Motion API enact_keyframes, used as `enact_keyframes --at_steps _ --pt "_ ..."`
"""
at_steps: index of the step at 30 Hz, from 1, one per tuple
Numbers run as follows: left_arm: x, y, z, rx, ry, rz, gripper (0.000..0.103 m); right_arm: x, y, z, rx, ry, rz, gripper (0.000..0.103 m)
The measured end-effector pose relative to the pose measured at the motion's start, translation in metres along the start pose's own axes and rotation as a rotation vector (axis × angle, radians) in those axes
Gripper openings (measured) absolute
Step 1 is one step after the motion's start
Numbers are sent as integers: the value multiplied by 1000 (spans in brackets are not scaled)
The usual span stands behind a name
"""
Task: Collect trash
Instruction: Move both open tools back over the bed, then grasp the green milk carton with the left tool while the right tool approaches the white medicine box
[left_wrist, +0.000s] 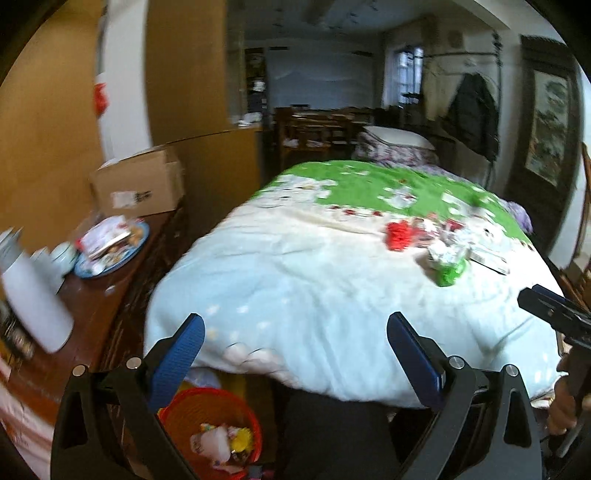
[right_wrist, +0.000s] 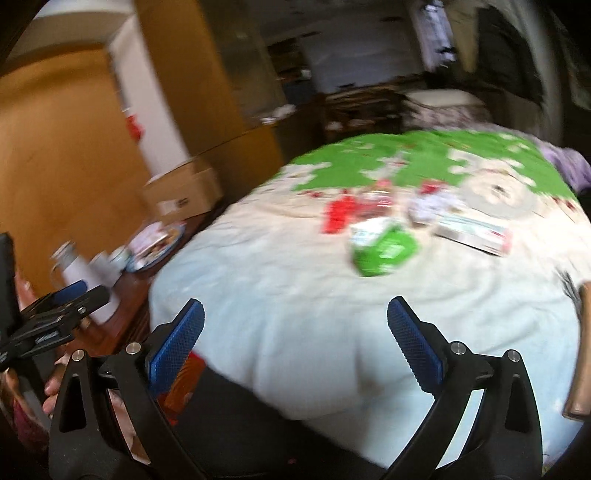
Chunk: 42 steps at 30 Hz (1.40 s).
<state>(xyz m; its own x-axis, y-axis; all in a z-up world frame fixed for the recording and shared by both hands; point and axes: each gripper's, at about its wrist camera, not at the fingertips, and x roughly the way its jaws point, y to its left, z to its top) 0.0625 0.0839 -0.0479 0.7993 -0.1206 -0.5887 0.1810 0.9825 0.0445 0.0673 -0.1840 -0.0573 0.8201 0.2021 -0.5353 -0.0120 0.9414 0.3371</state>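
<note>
No text, brand, number or sign can be read in either view; motion blur smears everything. The cardboard box (left_wrist: 138, 188) at about ten o'clock in the left wrist view carries a white shipping label with dark marks, but the print is illegible. The flat white carton (right_wrist: 474, 232) on the quilt, at about two o'clock in the right wrist view, shows coloured bands of printing too blurred to make out. The green-and-white packet (right_wrist: 382, 247) beside it likewise bears unreadable print.
</note>
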Motion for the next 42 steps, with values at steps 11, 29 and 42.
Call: enact_keyframes --at_steps 11,29,42 --pt "122 -68 15 96 162 -96 97 54 -95 -6 109 74 -246 96" --pt "202 -169 41 252 219 -340 97 75 -170 13 288 21 -424 96" --pt "263 -203 63 231 270 -292 98 73 -184 8 379 -3 -354 96"
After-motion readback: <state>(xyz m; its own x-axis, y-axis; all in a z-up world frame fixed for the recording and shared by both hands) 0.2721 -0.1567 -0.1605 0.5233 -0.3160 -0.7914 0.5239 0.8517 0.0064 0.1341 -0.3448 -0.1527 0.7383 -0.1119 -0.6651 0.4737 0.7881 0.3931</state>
